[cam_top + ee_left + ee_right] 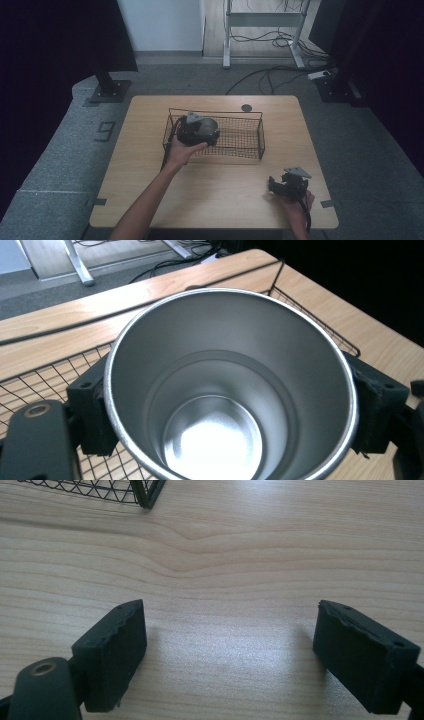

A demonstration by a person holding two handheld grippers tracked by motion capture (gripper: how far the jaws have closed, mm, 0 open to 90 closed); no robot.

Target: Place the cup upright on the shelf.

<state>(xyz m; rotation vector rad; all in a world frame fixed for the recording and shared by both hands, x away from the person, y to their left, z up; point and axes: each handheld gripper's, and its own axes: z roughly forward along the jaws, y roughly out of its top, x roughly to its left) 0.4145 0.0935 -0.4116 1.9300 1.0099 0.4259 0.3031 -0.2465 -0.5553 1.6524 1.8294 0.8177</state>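
A black wire basket point(235, 131) sits on the far half of the wooden table point(210, 200), and everything else is easiest placed against it. The left gripper point(200, 131) is at the basket's left end, held from the near side by the person's left hand point(182, 152), and its fingers point(90, 410) are closed against the two sides of a metal cup point(227, 390). In the left gripper view the cup's open mouth faces the camera, showing a bare shiny inside and a round bottom, with a black finger pressed to the rim wall on each side and the basket's mesh floor point(45, 377) below and behind it. From the high view the cup sits over the basket's left end, at about the height of its rim wire; whether it touches the mesh I cannot tell. The right gripper point(280, 187) is well apart from the basket, near the table's front right corner, held low in the person's right hand point(295, 205). In the right gripper view its fingers point(112, 652) stand wide apart with nothing between them but bare wood grain, and one near corner of the basket shows at the top left of that view. A small round dark cap point(246, 107) is set in the table just beyond the basket's far rim
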